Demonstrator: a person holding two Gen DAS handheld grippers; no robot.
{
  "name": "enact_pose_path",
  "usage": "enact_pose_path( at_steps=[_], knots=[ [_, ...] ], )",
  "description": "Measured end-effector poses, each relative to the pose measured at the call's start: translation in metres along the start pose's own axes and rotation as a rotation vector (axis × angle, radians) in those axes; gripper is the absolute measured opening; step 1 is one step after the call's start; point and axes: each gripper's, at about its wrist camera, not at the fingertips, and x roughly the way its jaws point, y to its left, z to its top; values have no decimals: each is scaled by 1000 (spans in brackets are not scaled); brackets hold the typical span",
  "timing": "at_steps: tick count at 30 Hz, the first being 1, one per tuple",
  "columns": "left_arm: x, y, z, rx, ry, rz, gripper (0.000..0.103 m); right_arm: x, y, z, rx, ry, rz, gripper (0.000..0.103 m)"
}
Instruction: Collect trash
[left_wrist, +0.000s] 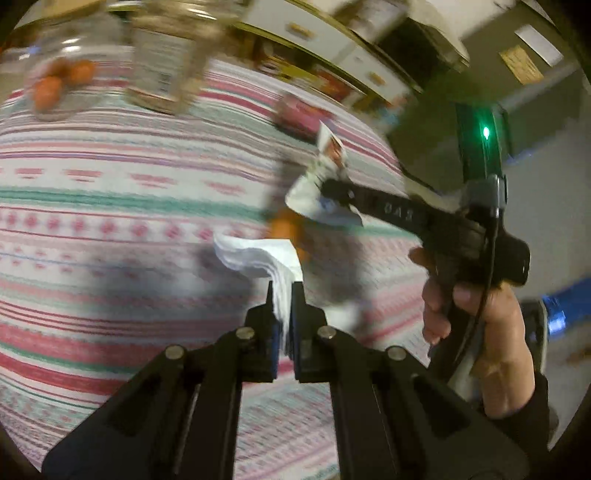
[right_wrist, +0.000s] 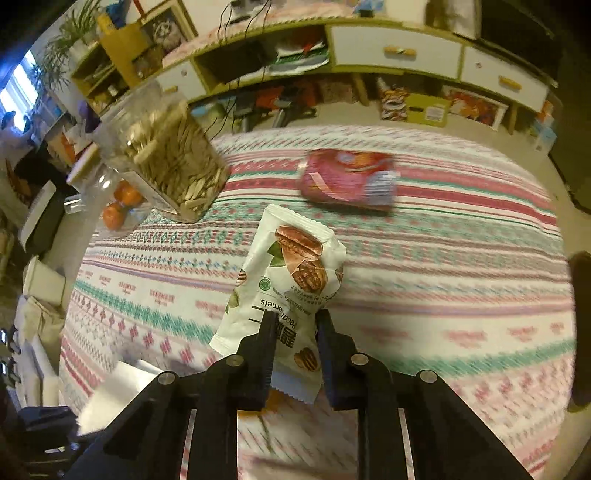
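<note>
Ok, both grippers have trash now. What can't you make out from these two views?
- Bin: in neither view.
- Orange thing, left wrist view: behind napkin and wrapper, blurred.
- Jar label, left wrist view: motion blur.
- Pink packet print, right wrist view: blurred.
- Pecan wrapper's lower end: between the jaws.

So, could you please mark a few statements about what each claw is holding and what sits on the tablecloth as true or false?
1. The left claw is shut on a white tissue. True.
2. The right claw grips a pecan kernel packet. True.
3. The pink snack bag is in the right claw. False: it lies on the striped tablecloth.
4. The jar of seeds is empty. False: seeds fill it.
</note>
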Motion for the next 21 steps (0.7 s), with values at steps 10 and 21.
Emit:
enact_pose_path(
  at_steps=[10,21],
  knots=[
    [48,-60,-35,238,134,62,14,-66,-47,-49,21,-50,-39,22],
    [82,-77,-54,425,94,373,66,-100,-89,-91,37,-64,-40,23]
  ],
)
